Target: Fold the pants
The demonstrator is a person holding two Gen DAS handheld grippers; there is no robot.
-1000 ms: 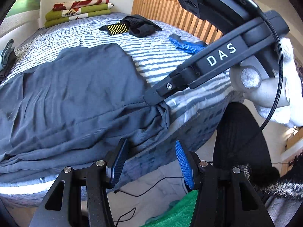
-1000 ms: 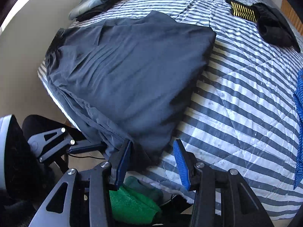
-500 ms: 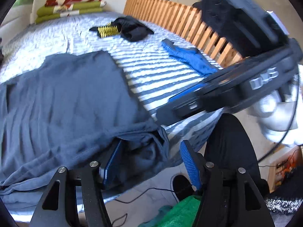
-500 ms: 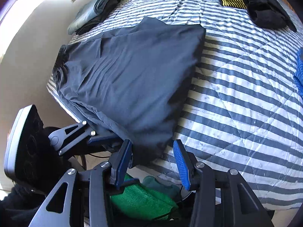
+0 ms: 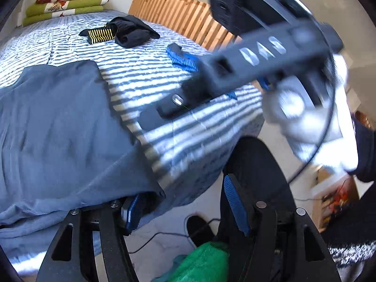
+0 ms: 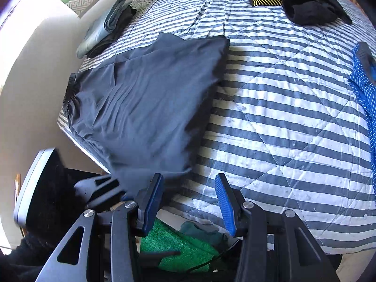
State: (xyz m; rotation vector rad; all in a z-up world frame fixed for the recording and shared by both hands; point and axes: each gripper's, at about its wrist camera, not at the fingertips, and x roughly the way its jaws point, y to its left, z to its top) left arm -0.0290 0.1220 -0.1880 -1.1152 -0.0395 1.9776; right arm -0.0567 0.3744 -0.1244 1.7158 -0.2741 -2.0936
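Grey-blue pants lie spread flat on the striped bed, their near hem hanging over the bed's edge. In the left wrist view my left gripper stands open at that edge. Its left pad is tucked under the hanging hem, its right pad is clear of cloth. My right gripper appears blurred above the stripes beside the pants. In its own view the pants end just ahead of my right gripper, which is open over the bed's edge with no cloth between the pads. My left gripper shows at lower left.
On the bed lie a black garment with a yellow-striped band, a blue striped garment and folded grey clothes. Folded blankets and a slatted wooden headboard stand behind. A person's dark leg, green cloth and a cable are on the floor.
My left gripper's jaws have widened and its left finger has slid under the pants' hem. The right gripper has let go of the pants' corner and moved off over the stripes.
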